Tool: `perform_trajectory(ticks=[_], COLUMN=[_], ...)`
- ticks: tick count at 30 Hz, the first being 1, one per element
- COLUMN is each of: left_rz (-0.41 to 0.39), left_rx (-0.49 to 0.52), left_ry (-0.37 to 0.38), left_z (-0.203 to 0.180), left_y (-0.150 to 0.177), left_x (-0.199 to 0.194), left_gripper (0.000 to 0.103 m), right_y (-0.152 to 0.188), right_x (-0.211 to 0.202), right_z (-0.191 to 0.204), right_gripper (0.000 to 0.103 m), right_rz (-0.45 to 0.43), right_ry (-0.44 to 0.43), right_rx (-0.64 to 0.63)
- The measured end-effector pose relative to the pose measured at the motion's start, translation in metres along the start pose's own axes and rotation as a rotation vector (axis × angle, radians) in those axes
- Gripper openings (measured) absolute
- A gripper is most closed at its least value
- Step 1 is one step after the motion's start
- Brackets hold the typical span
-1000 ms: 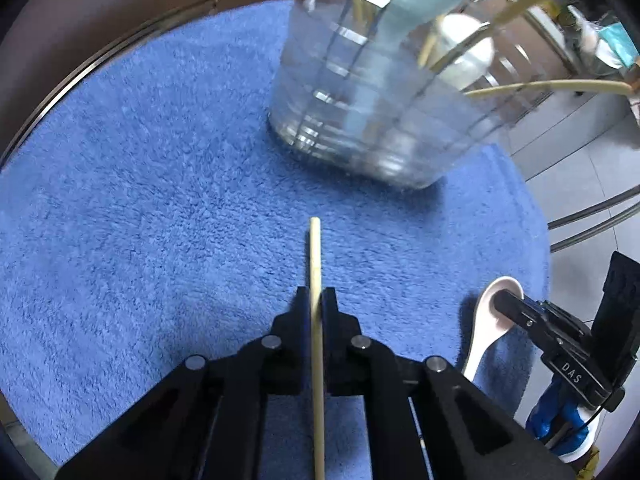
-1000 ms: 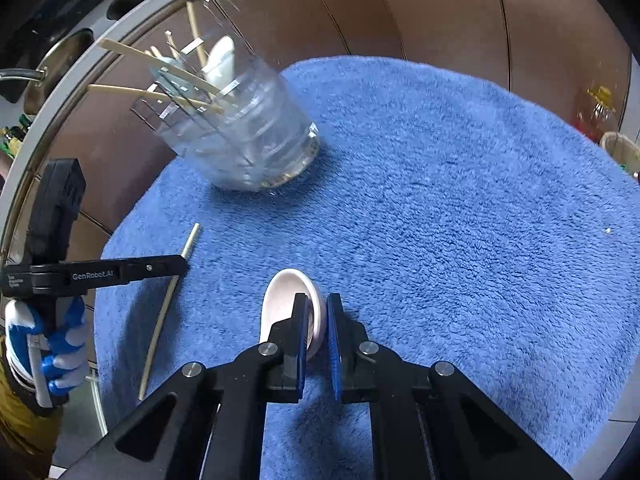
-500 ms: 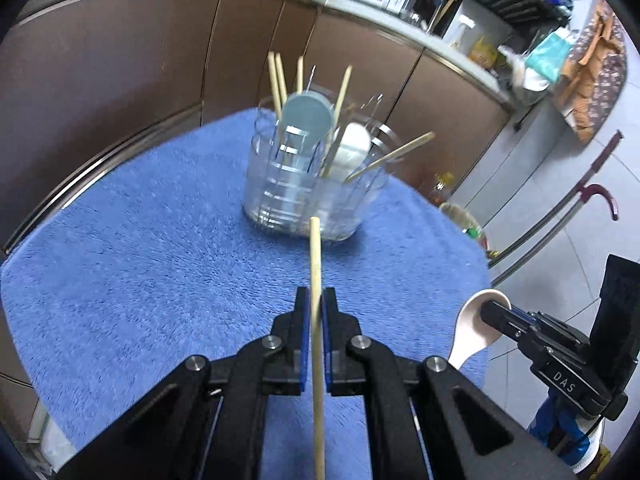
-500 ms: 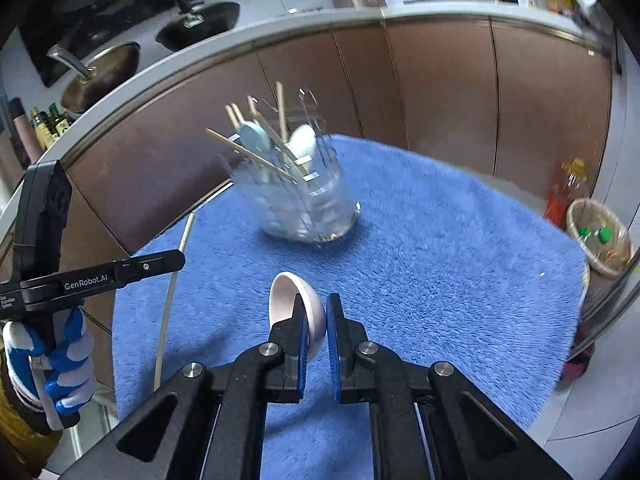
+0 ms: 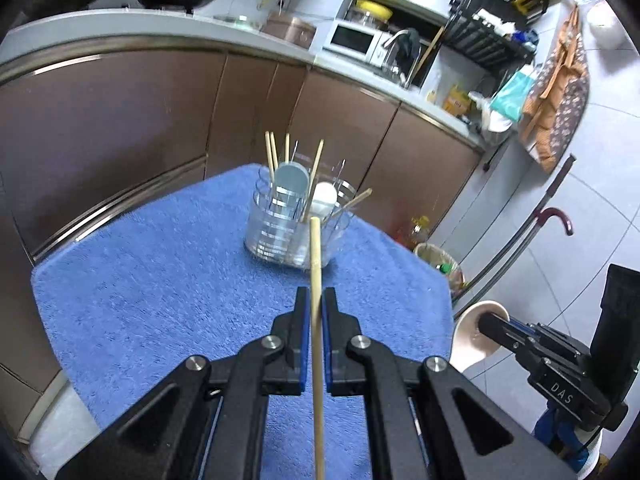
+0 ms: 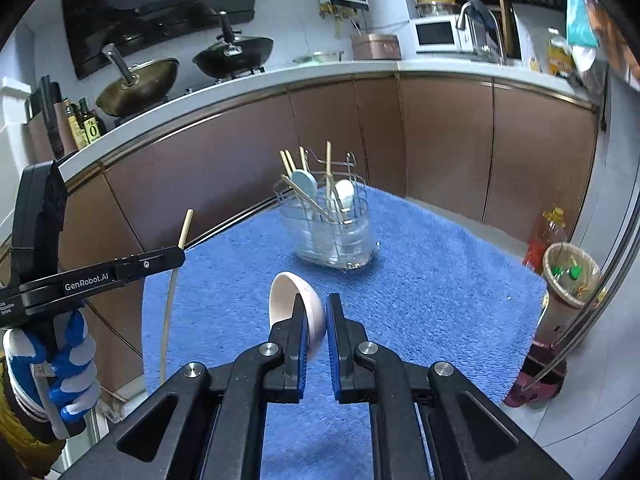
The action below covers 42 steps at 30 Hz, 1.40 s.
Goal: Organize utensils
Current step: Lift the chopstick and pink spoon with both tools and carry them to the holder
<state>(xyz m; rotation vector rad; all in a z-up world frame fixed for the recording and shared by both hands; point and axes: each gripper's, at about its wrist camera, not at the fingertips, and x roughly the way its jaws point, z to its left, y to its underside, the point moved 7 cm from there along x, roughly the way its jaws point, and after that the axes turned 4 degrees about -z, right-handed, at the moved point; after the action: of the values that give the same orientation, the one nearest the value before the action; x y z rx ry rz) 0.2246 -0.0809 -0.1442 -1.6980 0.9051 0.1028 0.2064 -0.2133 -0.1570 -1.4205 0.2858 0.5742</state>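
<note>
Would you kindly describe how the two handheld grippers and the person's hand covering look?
Both grippers are black, angular linkages with silver pivot bolts and blue-lined fingers. The left gripper reads "GenRobot.AI" in white; the right gripper shows "DAS". The hand wears a blue-and-white knit glove with a mustard sleeve below.

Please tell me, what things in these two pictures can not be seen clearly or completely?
- Chopstick, left wrist view: its lower end runs off the bottom edge.
- Spoon, right wrist view: handle hidden behind the right gripper.
- Utensil holder, both views: lower ends of its chopsticks and spoons blurred behind clear walls.
</note>
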Motion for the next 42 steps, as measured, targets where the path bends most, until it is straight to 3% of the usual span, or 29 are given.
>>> perform_trajectory(ticks=[8, 15, 31, 42], left_rz=[-0.101, -0.152, -0.18, -0.254], left_rx=[-0.019, -0.011, 0.024, 0.021], left_ry=[0.002, -0.008, -0.014, -0.035], left_z=[0.003, -0.001, -0.013, -0.009], left_y=[-0.011, -0.019, -0.035, -0.076], left_x=[-0.043, -0.058, -0.039, -0.026], left_gripper=[0.005, 0.005, 0.005, 0.005], right_y=[-0.007, -0.016, -0.041, -0.085], right_x=[-0.027, -0.04, -0.048, -0.048], right_z=[0.022, 0.035, 0.025, 0.003], right_gripper=[0.009, 0.009, 0.009, 0.009], right_rz=[-0.057, -0.106, -0.173, -0.265], right_ry=[0.018, 0.024, -0.002, -0.01], right_rx=[-0.04, -0.085, -0.083, -0.055])
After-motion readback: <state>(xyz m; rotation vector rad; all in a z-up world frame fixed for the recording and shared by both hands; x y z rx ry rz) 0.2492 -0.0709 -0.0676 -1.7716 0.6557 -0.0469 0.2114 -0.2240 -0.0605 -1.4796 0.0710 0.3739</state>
